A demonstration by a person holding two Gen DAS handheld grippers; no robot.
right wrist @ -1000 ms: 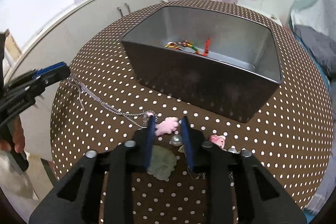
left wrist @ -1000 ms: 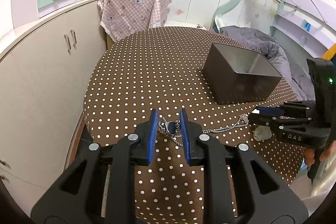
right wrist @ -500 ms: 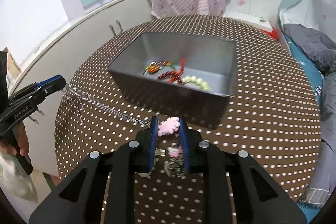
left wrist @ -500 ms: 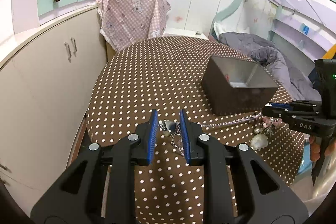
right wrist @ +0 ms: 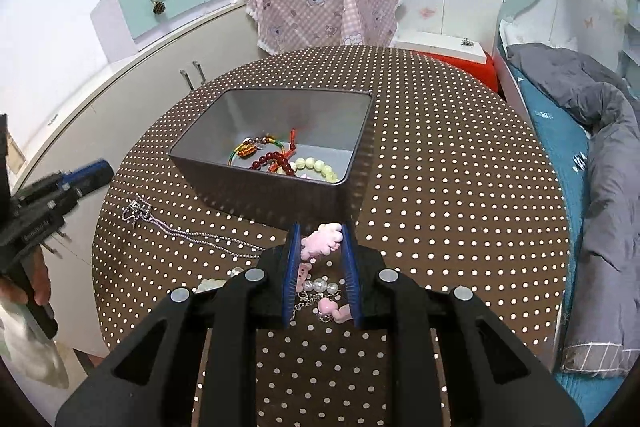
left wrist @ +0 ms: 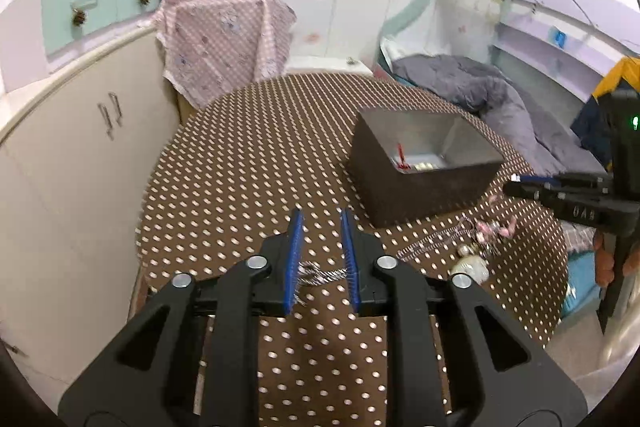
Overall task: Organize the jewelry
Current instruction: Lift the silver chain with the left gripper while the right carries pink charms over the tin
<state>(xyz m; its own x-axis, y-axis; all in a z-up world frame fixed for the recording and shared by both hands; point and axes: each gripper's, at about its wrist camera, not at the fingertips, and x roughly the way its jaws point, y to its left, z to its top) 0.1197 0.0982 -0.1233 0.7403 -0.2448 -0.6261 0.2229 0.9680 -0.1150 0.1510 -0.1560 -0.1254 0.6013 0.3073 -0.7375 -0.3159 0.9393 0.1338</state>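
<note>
A silver chain necklace [right wrist: 192, 235] with pink and pearl charms lies partly on the dotted tablecloth. My right gripper [right wrist: 320, 231] is shut on its pink charm [right wrist: 325, 242], held above the cloth in front of the grey box [right wrist: 256, 187]; the other charms [right wrist: 320, 285] dangle below. The chain's far end [right wrist: 136, 210] rests on the cloth, apart from my left gripper [right wrist: 96, 174]. In the left wrist view my left gripper [left wrist: 320, 217] has its jaws opening, and the chain end [left wrist: 320, 273] lies loose below them, not pinched. The box [left wrist: 424, 163] holds several bead bracelets [right wrist: 280, 161].
The round table [left wrist: 240, 167] drops off at its left edge beside cream cupboards [left wrist: 80, 147]. A pink checked cloth [right wrist: 324, 11] drapes over something behind the table. A bed with a grey duvet [right wrist: 600, 147] runs along the right. A pale stone pendant [left wrist: 472, 265] lies near the charms.
My left jaws have widened and the chain end has dropped from them onto the cloth. My right gripper has risen with the pink charm, lifting the other charms off the table.
</note>
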